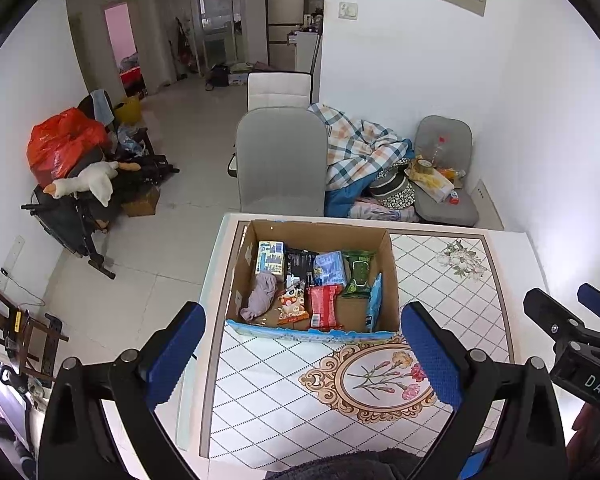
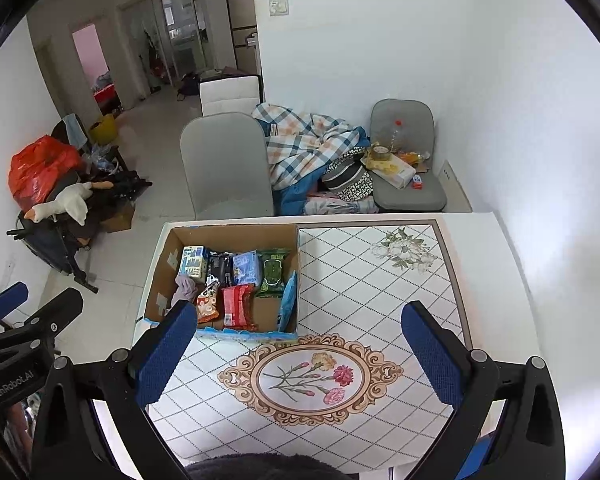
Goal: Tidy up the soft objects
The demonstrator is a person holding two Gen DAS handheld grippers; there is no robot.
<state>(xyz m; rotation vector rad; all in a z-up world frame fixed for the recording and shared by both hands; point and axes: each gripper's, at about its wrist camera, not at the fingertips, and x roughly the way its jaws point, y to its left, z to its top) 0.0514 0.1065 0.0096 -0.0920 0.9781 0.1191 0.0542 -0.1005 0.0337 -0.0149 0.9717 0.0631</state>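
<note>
An open cardboard box stands on the far left part of the patterned table. Inside lie a crumpled mauve cloth, a red packet, a green wipes pack, a blue pack and several other soft packets. My left gripper is open, held above the table short of the box, nothing between its blue pads. My right gripper is open too, over the flower medallion. Each gripper shows at the edge of the other's view.
The table has a tiled cloth with flower prints. Behind it stand a grey chair, a heap of plaid bedding and a cluttered grey seat. A stroller with an orange bag and plush goose stands left.
</note>
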